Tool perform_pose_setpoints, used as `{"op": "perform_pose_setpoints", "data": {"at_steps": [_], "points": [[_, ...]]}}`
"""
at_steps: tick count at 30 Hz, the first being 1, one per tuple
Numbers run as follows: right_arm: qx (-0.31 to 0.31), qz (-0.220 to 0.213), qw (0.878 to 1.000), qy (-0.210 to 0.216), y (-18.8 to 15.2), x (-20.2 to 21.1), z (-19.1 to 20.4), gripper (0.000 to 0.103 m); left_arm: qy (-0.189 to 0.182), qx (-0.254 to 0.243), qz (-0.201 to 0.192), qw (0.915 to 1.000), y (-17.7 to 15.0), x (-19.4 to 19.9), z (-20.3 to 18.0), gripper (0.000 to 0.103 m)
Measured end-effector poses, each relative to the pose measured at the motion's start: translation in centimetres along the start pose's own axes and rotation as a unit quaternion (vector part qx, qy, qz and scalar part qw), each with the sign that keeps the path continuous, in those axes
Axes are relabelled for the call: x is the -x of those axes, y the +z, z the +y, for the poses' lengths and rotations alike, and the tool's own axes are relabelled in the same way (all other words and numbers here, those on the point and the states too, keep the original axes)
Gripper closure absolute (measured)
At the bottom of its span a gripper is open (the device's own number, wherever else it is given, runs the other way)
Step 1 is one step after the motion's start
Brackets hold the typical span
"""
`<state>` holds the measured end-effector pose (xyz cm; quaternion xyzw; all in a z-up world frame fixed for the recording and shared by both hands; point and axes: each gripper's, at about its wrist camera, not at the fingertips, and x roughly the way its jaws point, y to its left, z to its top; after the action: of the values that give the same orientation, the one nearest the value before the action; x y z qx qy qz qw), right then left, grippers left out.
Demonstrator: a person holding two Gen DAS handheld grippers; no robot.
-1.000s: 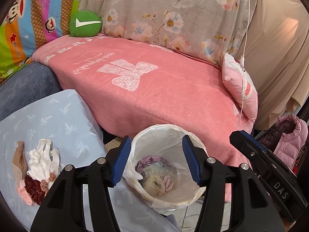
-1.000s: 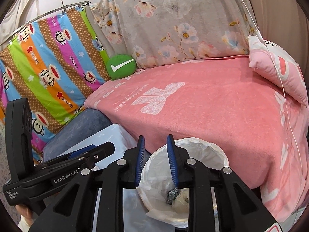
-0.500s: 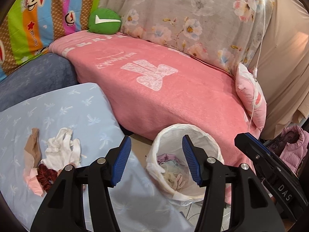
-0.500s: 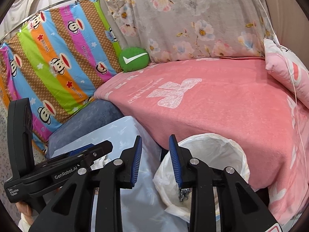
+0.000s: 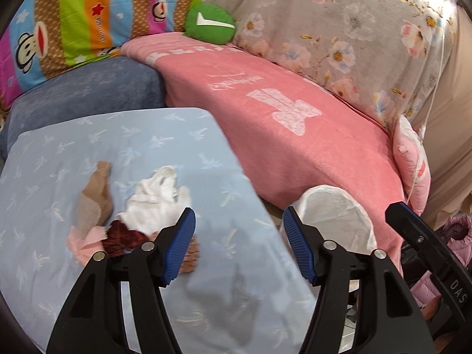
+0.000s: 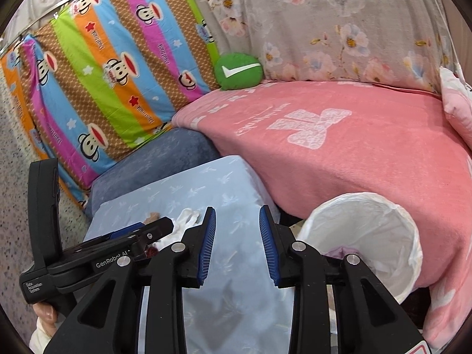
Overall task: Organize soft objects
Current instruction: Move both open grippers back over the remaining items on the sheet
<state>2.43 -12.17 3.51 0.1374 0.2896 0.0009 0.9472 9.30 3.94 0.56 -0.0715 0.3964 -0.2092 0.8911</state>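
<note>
A small heap of soft items lies on the light blue cloth [image 5: 153, 135]: a white glove [image 5: 153, 203], a tan stocking [image 5: 94, 200], a dark red scrunchie [image 5: 124, 239] and a pink scrap [image 5: 85, 237]. My left gripper [image 5: 239, 246] hangs open just right of the heap, empty. A white-lined bin [image 5: 333, 215] stands beside the pink bed, with soft pieces inside [image 6: 342, 250]. My right gripper [image 6: 237, 246] is open over the blue cloth [image 6: 206, 188], between the heap and the bin [image 6: 371, 230]. The left gripper's body [image 6: 97, 253] covers most of the heap there; the glove [image 6: 185, 221] peeks out.
A pink blanket [image 5: 295, 135] covers the bed behind. A green check-mark cushion [image 5: 211, 26] and a pink pillow [image 5: 413, 168] sit on it. A dark blue cushion [image 5: 85, 94], striped monkey fabric [image 6: 103, 73] and floral sheet [image 6: 339, 26] surround it. A pink jacket [image 5: 457, 236] lies at right.
Both grippers have swung left, away from the bin and toward the heap on the blue cloth. The right gripper's jaws have widened.
</note>
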Motion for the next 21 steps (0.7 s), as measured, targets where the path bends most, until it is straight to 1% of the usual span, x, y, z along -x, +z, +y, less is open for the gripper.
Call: {"op": "perform_pose_setpoints", "data": {"at_steps": [3, 4, 5, 6, 9, 14, 17, 21], "points": [[0.008, 0.007, 1.000, 0.009, -0.3, -0.7, 1.6, 0.068, 0.014, 0.017, 0.002, 0.9998, -0.5, 0.3, 2.0, 0.044], [0.011, 0.010, 1.000, 0.011, -0.5, -1.0, 2.1, 0.067, 0.018, 0.023, 0.004, 0.9996, -0.6, 0.3, 2.7, 0.042], [0.013, 0.013, 1.000, 0.014, -0.6, -1.2, 2.6, 0.067, 0.024, 0.030, 0.008, 0.9993, -0.8, 0.3, 3.4, 0.037], [0.017, 0.017, 1.000, 0.018, -0.8, -1.6, 3.3, 0.067, 0.029, 0.035, 0.009, 0.9989, -1.0, 0.4, 4.2, 0.034], [0.028, 0.026, 0.999, 0.026, -1.3, -2.3, 5.0, 0.067, 0.046, 0.052, 0.015, 0.9975, -2.0, 0.4, 6.6, 0.033], [0.041, 0.045, 0.997, 0.041, -2.5, -4.0, 7.7, 0.066, 0.076, 0.079, 0.040, 0.9932, -4.3, -0.2, 10.8, 0.033], [0.046, 0.058, 0.996, 0.049, -3.2, -5.3, 9.2, 0.066, 0.093, 0.088, 0.054, 0.9903, -5.6, -0.7, 12.6, 0.033], [0.053, 0.075, 0.994, 0.056, -4.1, -7.1, 11.1, 0.066, 0.103, 0.102, 0.071, 0.9869, -6.8, -1.4, 14.9, 0.033]]}}
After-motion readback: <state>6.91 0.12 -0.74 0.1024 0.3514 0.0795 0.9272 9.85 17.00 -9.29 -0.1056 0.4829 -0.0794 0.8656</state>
